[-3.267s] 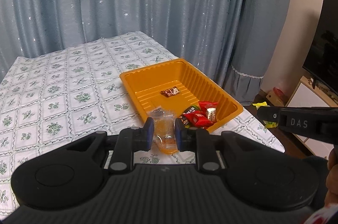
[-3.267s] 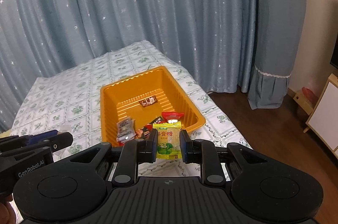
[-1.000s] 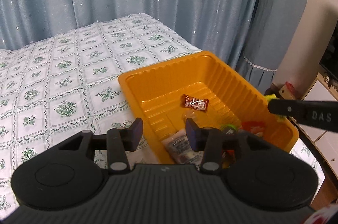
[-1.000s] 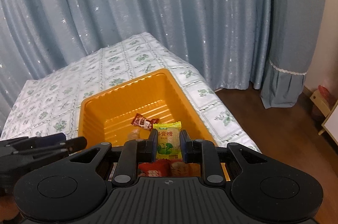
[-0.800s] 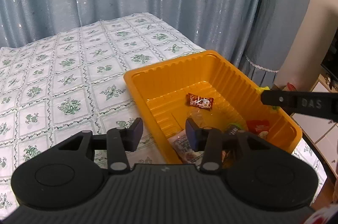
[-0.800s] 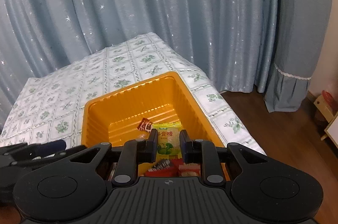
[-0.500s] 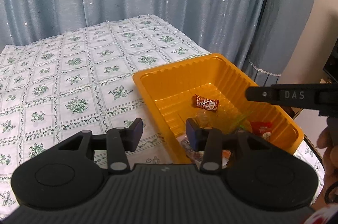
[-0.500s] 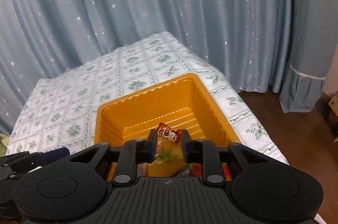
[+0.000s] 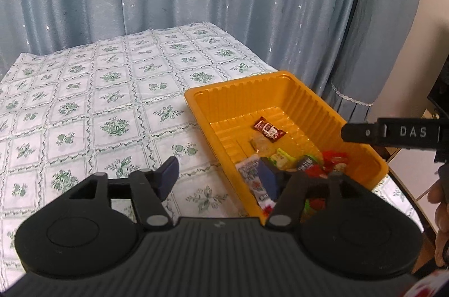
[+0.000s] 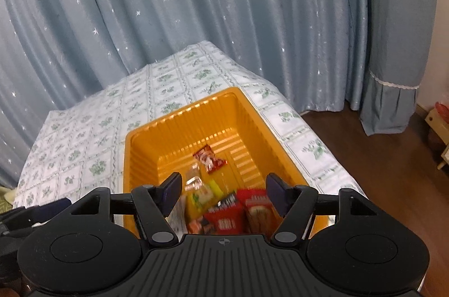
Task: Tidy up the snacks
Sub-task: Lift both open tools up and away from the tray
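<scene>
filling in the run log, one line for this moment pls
left tool: opening, empty | right tool: opening, empty | yellow-green packet: in orange tray | stage: release

Left gripper (image 9: 219,175) opening, empty, right gripper (image 10: 223,189) opening, empty

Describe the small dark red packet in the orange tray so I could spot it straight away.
On the flowered tablecloth sits an orange tray. The dark red packet lies alone toward its far end, beyond the heap of wrappers, a clear candy just beside it.
</scene>
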`<action>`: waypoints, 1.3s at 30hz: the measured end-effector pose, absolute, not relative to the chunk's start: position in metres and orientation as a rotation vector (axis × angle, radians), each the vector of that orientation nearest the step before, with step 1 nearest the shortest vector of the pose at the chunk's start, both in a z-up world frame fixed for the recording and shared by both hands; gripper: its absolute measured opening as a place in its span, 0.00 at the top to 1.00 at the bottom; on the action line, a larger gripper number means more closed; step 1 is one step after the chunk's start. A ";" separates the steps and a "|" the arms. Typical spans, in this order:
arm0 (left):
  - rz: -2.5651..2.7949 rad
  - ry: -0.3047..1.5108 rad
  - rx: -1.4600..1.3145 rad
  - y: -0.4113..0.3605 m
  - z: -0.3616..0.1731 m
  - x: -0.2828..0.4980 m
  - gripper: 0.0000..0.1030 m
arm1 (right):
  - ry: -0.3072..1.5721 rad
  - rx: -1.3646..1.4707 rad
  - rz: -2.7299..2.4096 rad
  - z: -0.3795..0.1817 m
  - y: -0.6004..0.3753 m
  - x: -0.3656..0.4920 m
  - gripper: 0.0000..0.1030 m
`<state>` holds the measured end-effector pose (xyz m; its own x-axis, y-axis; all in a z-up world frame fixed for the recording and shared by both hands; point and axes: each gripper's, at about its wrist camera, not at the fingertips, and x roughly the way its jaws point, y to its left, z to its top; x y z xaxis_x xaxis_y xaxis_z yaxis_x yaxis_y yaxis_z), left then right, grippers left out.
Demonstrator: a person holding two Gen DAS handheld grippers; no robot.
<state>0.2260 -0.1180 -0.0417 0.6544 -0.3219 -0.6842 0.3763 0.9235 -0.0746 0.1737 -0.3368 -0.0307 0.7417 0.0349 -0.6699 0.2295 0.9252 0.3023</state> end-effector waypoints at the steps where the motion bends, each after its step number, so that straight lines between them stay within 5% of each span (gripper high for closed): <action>1: -0.394 0.757 0.078 -0.117 -0.039 0.221 0.33 | 0.732 0.383 -0.107 -0.029 -0.336 0.169 0.36; 3: -0.389 0.742 0.071 -0.115 -0.033 0.211 0.22 | 0.730 0.385 -0.105 -0.023 -0.335 0.158 0.36; 16: -0.346 0.690 0.068 -0.102 0.002 0.141 0.00 | 0.736 0.365 -0.122 0.005 -0.322 0.087 0.30; 39: -0.297 0.666 0.017 -0.075 0.040 0.053 0.00 | 0.693 0.270 -0.132 0.047 -0.288 0.003 0.27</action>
<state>0.0532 -0.0754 0.0398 0.7455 -0.2658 -0.6112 0.2769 0.9577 -0.0787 0.0031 -0.2882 0.0469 0.7626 -0.0307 -0.6461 0.2091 0.9570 0.2013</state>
